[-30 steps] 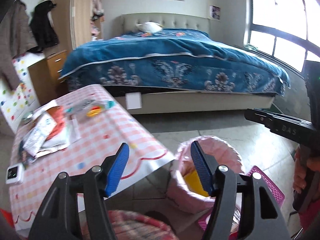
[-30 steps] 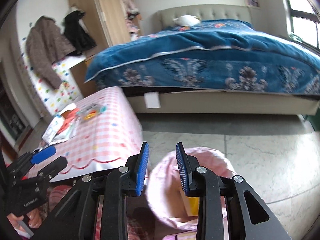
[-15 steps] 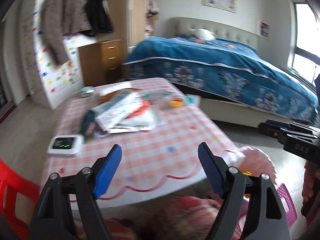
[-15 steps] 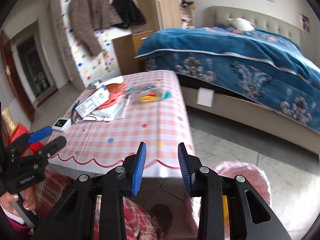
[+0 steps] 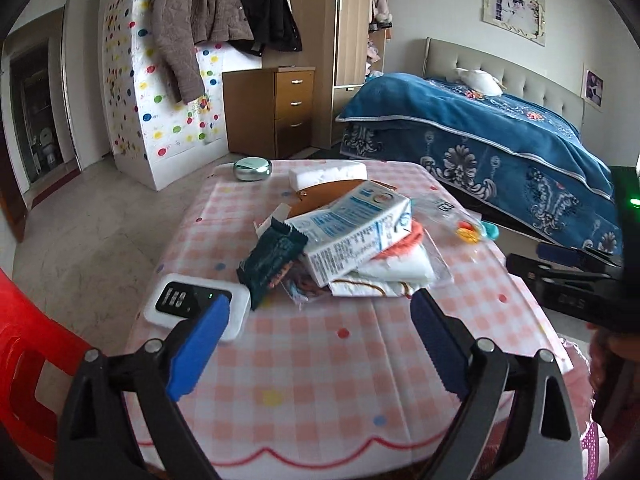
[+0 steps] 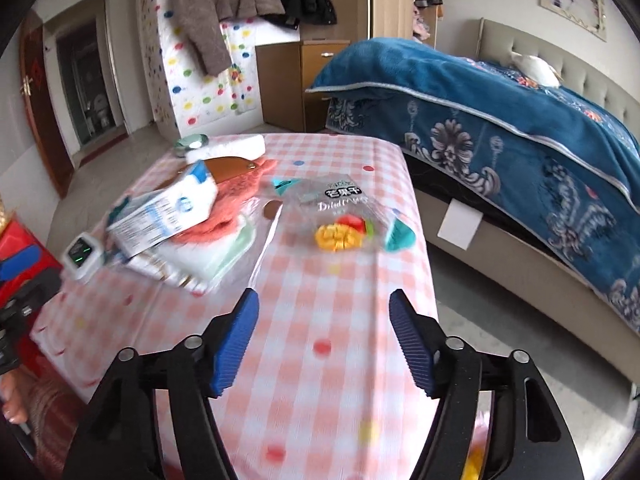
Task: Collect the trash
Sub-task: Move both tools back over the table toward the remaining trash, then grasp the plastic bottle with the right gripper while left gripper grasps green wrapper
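Note:
A pink checked table (image 5: pixel 320 364) carries a heap of litter: a white and blue carton (image 5: pixel 352 232), a dark snack wrapper (image 5: pixel 270 264) and a clear dried-mango bag (image 6: pixel 340 216). My left gripper (image 5: pixel 316 344) hovers over the table's near edge, its jaws opening with nothing between them. The carton (image 6: pixel 168 212) lies on pink cloth in the right wrist view. Over the near right part of the table, my right gripper (image 6: pixel 324 344) has its jaws opening, empty, below the mango bag. The right gripper's body (image 5: pixel 572 280) shows at the edge of the left wrist view.
A white device with a green light (image 5: pixel 192 300) lies by the left blue pad. A round tin (image 5: pixel 253 169) and white block (image 5: pixel 328 172) sit at the table's far edge. A red chair (image 5: pixel 28 360) stands left; a blue-covered bed (image 6: pixel 500 120) lies right.
Both views swung from the pink bin on the floor to the table top. Both grippers' jaws spread wider; the bin has dropped out of view.

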### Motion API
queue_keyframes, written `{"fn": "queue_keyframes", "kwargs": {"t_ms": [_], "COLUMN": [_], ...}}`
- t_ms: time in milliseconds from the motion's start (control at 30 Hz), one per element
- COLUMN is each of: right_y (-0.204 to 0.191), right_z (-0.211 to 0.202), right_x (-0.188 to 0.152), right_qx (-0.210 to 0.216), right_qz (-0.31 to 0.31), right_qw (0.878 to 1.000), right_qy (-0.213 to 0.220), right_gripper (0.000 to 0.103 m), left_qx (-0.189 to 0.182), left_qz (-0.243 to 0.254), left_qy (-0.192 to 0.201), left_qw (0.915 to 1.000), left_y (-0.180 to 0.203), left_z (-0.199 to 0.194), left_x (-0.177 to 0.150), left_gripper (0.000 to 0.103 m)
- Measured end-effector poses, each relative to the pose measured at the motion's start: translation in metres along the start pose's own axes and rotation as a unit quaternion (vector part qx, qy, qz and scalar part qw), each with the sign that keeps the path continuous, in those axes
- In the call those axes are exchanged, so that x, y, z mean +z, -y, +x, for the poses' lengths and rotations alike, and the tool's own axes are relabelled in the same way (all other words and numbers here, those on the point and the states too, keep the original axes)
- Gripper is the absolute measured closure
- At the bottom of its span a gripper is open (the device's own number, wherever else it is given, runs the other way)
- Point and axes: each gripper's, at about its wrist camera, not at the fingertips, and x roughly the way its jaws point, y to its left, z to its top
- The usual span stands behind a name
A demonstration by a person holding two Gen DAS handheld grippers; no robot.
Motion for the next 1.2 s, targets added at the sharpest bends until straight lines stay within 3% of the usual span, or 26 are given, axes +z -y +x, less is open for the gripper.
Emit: {"fn": "queue_keyframes", "kwargs": {"t_ms": [100, 333, 400, 467, 567, 633, 733, 933, 1200], "right_y": [0.000, 0.000, 0.003, 0.008, 0.010, 0.003, -0.002, -0.013, -0.024], "right_z": [0.029, 0.084, 0.096, 0.097, 0.097, 0.095, 0.091, 0.027, -0.050], "right_x": [0.015, 0.037, 0.039, 0.040, 0.040, 0.041, 0.042, 0.041, 0.037], "right_qx": [-0.005, -0.026, -0.010, 0.004, 0.019, 0.021, 0.013, 0.016, 0.088], "right_qz": [-0.013, -0.051, -0.046, -0.035, -0.029, -0.037, -0.039, -0.023, 0.025], "right_qw": [1.000, 0.998, 0.997, 0.997, 0.997, 0.997, 0.997, 0.999, 0.992], "right_qy": [-0.007, -0.040, -0.064, -0.067, -0.065, -0.062, -0.059, 0.020, 0.082], "right_gripper": [0.025, 0.019, 0.020, 0.024, 0.042, 0.068, 0.084, 0.097, 0.097], "left_qx": [0.005, 0.013, 0.014, 0.013, 0.012, 0.014, 0.020, 0.055, 0.061], "left_qz": [-0.001, -0.007, -0.009, -0.013, -0.017, -0.018, -0.021, -0.036, -0.028], "left_qy": [-0.005, -0.018, -0.023, -0.029, -0.034, -0.037, -0.035, -0.026, -0.033], "left_qw": [1.0000, 0.9997, 0.9996, 0.9994, 0.9992, 0.9991, 0.9990, 0.9975, 0.9972], "left_y": [-0.003, -0.012, -0.013, -0.015, -0.017, -0.018, -0.024, -0.053, -0.060], "left_z": [0.011, 0.036, 0.040, 0.044, 0.046, 0.044, 0.035, 0.013, 0.012], "left_x": [0.006, 0.017, 0.016, 0.015, 0.013, 0.010, 0.007, -0.002, -0.008], "left_gripper": [0.014, 0.014, 0.014, 0.014, 0.014, 0.014, 0.014, 0.014, 0.014]}}
